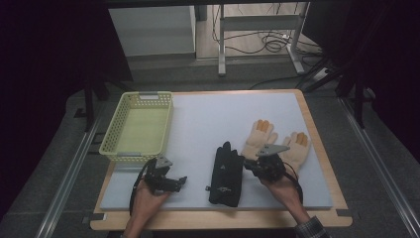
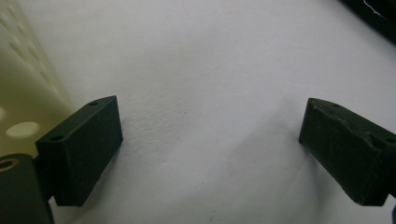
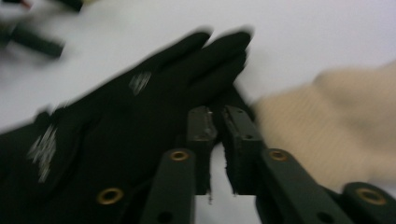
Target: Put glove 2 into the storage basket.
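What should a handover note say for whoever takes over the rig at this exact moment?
Left gripper: jaws wide open over bare mat, holding nothing, near the yellow basket.
Right gripper: jaws nearly shut at the black gloves' edge; whether they pinch fabric is unclear.
Things: black gloves lie at mat centre; two cream gloves lie to their right, orange fingertips pointing away.
Done: nothing is in the basket.
Left: probably moving the gloves into the basket, black ones first.
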`<action>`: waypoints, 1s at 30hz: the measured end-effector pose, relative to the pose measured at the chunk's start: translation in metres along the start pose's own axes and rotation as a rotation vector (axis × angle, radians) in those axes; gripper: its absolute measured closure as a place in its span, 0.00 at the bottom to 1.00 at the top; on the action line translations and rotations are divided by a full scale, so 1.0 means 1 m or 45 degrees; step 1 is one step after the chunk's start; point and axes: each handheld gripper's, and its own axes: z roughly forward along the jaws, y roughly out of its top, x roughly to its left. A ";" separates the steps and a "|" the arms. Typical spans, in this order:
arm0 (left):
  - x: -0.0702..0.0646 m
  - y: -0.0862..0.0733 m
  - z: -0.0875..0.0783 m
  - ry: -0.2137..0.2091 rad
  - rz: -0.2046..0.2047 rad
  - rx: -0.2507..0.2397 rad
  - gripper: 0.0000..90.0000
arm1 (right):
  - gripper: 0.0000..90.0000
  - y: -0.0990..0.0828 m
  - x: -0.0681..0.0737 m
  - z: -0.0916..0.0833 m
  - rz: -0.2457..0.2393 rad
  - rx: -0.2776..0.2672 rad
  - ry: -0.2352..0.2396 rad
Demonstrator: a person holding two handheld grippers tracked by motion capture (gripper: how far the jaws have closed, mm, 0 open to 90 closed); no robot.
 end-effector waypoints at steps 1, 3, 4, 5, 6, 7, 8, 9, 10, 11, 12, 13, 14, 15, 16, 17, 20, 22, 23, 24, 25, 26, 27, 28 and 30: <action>0.000 0.000 0.000 0.000 0.000 0.000 0.07 | 0.94 -0.006 0.003 0.000 -0.010 0.015 0.017; 0.000 0.000 0.000 0.001 -0.001 0.000 0.07 | 0.95 -0.017 0.009 0.001 -0.028 0.034 0.045; 0.000 0.000 0.000 0.000 0.000 0.000 0.07 | 0.95 -0.017 0.009 0.001 -0.028 0.034 0.045; 0.000 0.000 0.000 0.001 0.000 0.000 0.07 | 0.96 -0.025 0.016 0.003 -0.045 0.038 0.075; 0.000 0.000 0.000 0.001 0.000 0.000 0.07 | 0.96 -0.027 0.020 0.004 -0.057 0.040 0.078; 0.000 0.000 0.000 0.002 0.001 0.000 0.07 | 0.96 -0.030 0.023 0.006 -0.068 0.042 0.086; 0.000 0.000 0.000 0.004 0.001 -0.001 0.07 | 0.96 -0.031 0.025 0.008 -0.075 0.044 0.097; 0.000 0.000 0.000 0.004 0.001 -0.001 0.07 | 0.96 -0.031 0.025 0.008 -0.075 0.044 0.097; 0.000 0.000 0.000 0.004 0.000 -0.001 0.07 | 0.96 -0.032 0.027 0.012 -0.080 0.047 0.107; 0.000 0.000 0.000 0.012 -0.003 0.000 0.06 | 0.96 -0.032 0.031 0.017 -0.078 0.034 0.116; 0.000 0.000 0.000 0.012 -0.003 0.000 0.05 | 0.96 -0.032 0.031 0.017 -0.078 0.034 0.116; 0.000 0.000 -0.001 0.018 -0.003 0.005 0.04 | 0.96 -0.030 0.033 0.021 -0.078 0.030 0.137; 0.001 0.000 -0.001 0.018 -0.008 0.011 0.04 | 0.96 -0.030 0.033 0.021 -0.078 0.030 0.137; 0.004 -0.002 -0.003 0.033 0.001 0.015 0.03 | 0.96 -0.026 0.038 0.026 -0.084 0.027 0.157; 0.004 -0.002 -0.003 0.033 0.001 0.015 0.01 | 0.96 -0.026 0.038 0.026 -0.084 0.027 0.157; 0.006 -0.003 -0.004 0.043 -0.001 0.014 0.01 | 0.96 -0.025 0.040 0.028 -0.087 0.028 0.160; 0.014 -0.007 -0.008 0.056 -0.023 0.018 0.01 | 0.96 -0.018 0.048 0.037 -0.104 0.029 0.173; 0.019 -0.009 -0.010 0.036 -0.029 0.021 0.01 | 0.96 -0.013 0.053 0.045 -0.114 0.030 0.176; 0.019 -0.010 -0.010 0.041 -0.018 0.020 0.02 | 0.96 -0.011 0.055 0.047 -0.119 0.032 0.177; 0.019 -0.010 -0.010 0.039 -0.021 0.022 0.02 | 0.95 -0.008 0.057 0.051 -0.128 0.032 0.176; 0.020 -0.010 -0.010 0.037 -0.023 0.023 0.02 | 0.95 -0.001 0.063 0.059 -0.145 0.033 0.166; 0.020 -0.010 -0.010 0.037 -0.023 0.023 0.02 | 0.95 0.001 0.065 0.061 -0.154 0.033 0.162; 0.020 -0.010 -0.010 0.037 -0.023 0.023 0.02 | 0.95 0.001 0.065 0.061 -0.154 0.033 0.162; 0.020 -0.010 -0.010 0.038 -0.023 0.023 0.02 | 0.94 0.003 0.067 0.065 -0.172 0.032 0.153; 0.019 -0.010 -0.010 0.045 -0.021 0.020 0.02 | 0.93 0.005 0.069 0.066 -0.189 0.037 0.146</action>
